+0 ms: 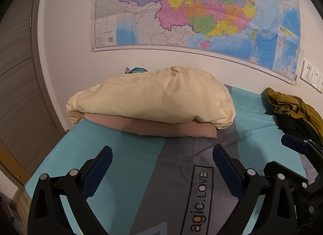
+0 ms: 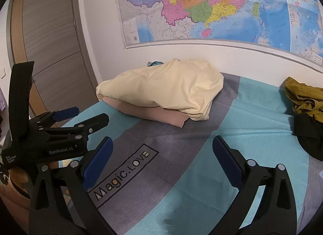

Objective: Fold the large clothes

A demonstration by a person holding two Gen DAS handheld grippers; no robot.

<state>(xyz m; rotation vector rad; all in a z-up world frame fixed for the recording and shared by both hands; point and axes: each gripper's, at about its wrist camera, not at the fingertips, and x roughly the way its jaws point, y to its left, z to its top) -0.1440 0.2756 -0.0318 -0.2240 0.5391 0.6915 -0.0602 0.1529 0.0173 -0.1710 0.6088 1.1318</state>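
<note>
Clothes [image 2: 304, 101] lie well right of both spread, empty claws.

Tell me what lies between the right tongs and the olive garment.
Only bare teal bedsheet between the right tongs and the olive garment, in the right wrist view.

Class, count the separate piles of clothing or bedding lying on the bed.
2: the cream and pink stack by the wall under the map; the olive and black heap at the bed's right edge. More may be hidden.
</note>
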